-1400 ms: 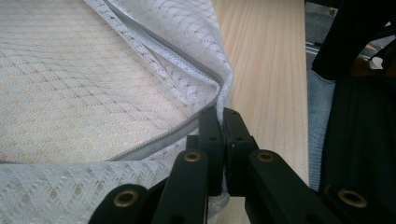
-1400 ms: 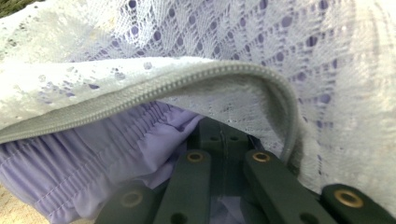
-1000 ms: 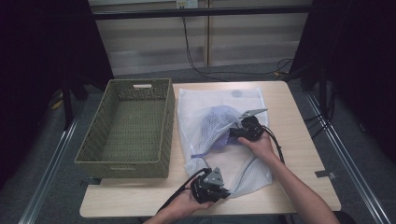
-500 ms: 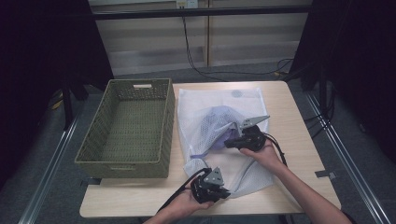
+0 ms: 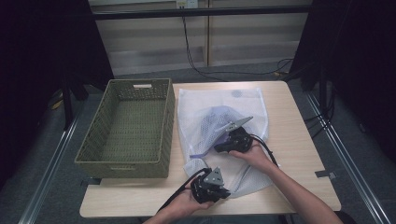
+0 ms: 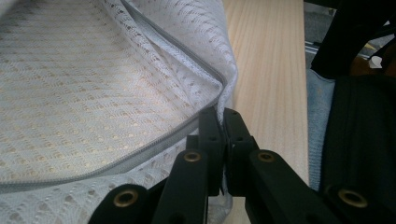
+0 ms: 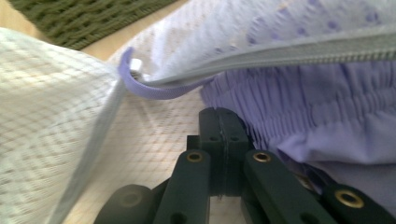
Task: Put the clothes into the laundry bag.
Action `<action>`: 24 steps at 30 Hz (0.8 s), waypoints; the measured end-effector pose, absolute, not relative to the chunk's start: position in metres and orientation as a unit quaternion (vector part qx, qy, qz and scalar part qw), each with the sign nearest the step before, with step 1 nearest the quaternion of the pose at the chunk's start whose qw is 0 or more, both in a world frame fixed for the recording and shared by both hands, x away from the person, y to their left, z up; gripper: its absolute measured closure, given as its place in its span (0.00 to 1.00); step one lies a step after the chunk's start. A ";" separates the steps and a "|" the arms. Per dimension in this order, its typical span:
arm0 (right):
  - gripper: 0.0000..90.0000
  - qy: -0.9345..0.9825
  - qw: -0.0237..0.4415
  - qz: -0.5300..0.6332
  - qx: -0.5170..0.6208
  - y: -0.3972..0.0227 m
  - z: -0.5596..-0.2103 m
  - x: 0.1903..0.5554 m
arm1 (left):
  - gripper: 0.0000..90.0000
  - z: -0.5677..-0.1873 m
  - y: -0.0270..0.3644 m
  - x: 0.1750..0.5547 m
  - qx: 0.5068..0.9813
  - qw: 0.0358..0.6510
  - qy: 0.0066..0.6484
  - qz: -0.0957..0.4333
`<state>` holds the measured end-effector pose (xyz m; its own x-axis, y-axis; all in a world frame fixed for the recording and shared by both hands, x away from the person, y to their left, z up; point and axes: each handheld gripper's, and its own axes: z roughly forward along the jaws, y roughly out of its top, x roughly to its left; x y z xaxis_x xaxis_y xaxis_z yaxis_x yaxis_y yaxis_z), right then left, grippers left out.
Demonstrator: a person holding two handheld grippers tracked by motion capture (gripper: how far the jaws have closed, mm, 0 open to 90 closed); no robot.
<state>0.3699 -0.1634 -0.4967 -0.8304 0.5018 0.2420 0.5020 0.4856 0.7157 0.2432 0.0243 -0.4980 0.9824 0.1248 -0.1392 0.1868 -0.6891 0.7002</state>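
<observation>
No brand or writing can be read on any thing here. A white mesh laundry bag (image 5: 219, 126) lies on the desk (image 5: 299, 140), just beside a green woven basket (image 5: 128, 128). A purple garment (image 5: 217, 128) sits inside the bag.

The left gripper (image 5: 211, 185) is at the near edge of the bag; its fingers (image 6: 212, 135) are together, clamped on the mesh by the zipper (image 6: 116, 161).

The right gripper (image 5: 223, 147) reaches into the open mouth of the bag. Its fingers (image 7: 219, 128) are pressed together, and the garment's gathered waistband (image 7: 299, 100) lies just beside them; whether they pinch any cloth I cannot tell.
</observation>
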 end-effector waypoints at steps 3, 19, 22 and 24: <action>1.00 -0.859 -0.007 -0.412 -0.303 -0.163 -0.500 0.376 | 0.98 -0.498 0.024 0.243 0.917 0.387 0.083 -0.041; 1.00 -0.836 -0.056 -0.400 -0.371 -0.152 -0.505 0.408 | 0.98 -0.498 0.023 0.241 0.917 0.389 0.083 -0.034; 1.00 -0.833 -0.059 -0.400 -0.377 -0.150 -0.506 0.413 | 0.98 -0.498 0.023 0.241 0.918 0.388 0.080 -0.033; 1.00 -0.832 -0.063 -0.400 -0.381 -0.148 -0.506 0.416 | 0.98 -0.498 0.023 0.241 0.917 0.388 0.083 -0.034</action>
<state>0.4164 -0.1484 -0.5056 -0.7024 0.6831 0.2000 0.5829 0.3908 0.7124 0.2409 0.0234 -0.4980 0.9840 0.1258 -0.1258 0.1779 -0.6855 0.7060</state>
